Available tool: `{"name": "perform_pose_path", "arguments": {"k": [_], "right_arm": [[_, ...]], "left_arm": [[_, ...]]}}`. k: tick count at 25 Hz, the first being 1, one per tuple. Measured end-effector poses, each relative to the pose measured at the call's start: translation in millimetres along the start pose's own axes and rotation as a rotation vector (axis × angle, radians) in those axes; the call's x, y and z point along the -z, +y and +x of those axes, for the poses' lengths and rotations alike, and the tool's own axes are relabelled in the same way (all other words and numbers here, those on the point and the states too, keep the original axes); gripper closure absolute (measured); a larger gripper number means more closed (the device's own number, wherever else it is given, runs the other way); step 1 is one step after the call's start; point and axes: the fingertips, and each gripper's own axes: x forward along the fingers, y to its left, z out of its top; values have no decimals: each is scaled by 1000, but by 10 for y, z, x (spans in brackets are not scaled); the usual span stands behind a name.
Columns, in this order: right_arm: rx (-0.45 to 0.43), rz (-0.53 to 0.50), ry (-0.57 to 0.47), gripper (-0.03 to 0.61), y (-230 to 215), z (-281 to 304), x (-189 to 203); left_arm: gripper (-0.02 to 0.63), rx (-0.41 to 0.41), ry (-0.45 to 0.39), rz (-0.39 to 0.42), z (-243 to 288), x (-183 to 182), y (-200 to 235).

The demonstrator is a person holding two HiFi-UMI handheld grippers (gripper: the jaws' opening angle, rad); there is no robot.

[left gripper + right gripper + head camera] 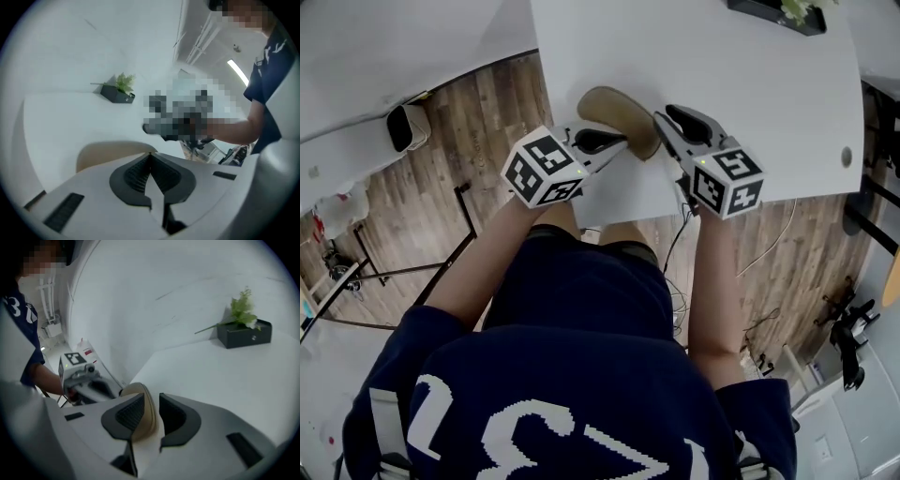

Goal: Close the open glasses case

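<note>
The tan oval glasses case (619,117) lies on the white table (722,56) near its front edge, between my two grippers. My left gripper (617,147) sits at the case's near-left side with its jaws together and nothing between them; in the left gripper view the case (101,152) shows just beyond the shut tips (150,153). From the right, my right gripper (661,122) reaches the case's end. In the right gripper view the case's edge (143,404) stands between the pads, against the left one, with a gap to the right one. I cannot tell whether the lid is down.
A dark planter with a green sprig (778,11) stands at the table's far edge, also in view as the planter (243,331). A round cable hole (847,157) is at the table's right. Below the front edge are wooden floor, cables and a black stand leg (469,211).
</note>
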Motion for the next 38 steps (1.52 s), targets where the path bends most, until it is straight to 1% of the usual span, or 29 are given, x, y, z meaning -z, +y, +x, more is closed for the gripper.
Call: {"name": "perform_pose_path", "arguments": {"k": [2, 3, 5, 7, 9, 10, 14, 17, 18, 19, 22, 24, 26, 27, 31, 38], "right_arm": [[55, 65, 65, 462, 27, -223, 423], [64, 104, 101, 462, 97, -272, 633], [72, 169, 138, 450, 285, -262, 925], [109, 182, 134, 431, 413, -163, 1023], [166, 161, 124, 427, 445, -34, 1022], [190, 153, 123, 410, 436, 15, 1022], [221, 190, 116, 437, 354, 68, 1043], [255, 152, 123, 451, 357, 70, 1047], [258, 135, 127, 477, 366, 51, 1061], [259, 125, 128, 546, 372, 28, 1073], [286, 111, 123, 551, 352, -11, 1084], [298, 112, 118, 532, 342, 6, 1078], [277, 128, 99, 530, 354, 27, 1067], [263, 137, 86, 551, 361, 19, 1066], [238, 161, 44, 557, 364, -79, 1071], [237, 143, 59, 557, 308, -129, 1054]], "left_arm": [[601, -95, -62, 79, -106, -230, 147], [601, -132, -69, 123, -114, -307, 206], [601, -178, -36, 195, -44, -350, 288], [601, -210, -10, 249, 41, -344, 333], [601, -245, -30, 281, 66, -354, 355], [601, -262, -51, 285, 62, -357, 359], [601, -302, -130, 254, 37, -356, 372], [601, -308, -152, 247, 22, -356, 384], [601, -306, -157, 241, 24, -358, 384], [601, -304, -162, 235, 28, -362, 388], [601, -308, -174, 234, 46, -377, 390], [601, -319, -169, 242, 52, -372, 380], [601, -332, -166, 254, 54, -367, 377], [601, -337, -168, 260, 56, -367, 376], [601, -341, -176, 283, 43, -360, 362], [601, -336, -175, 273, 55, -362, 357]]}}
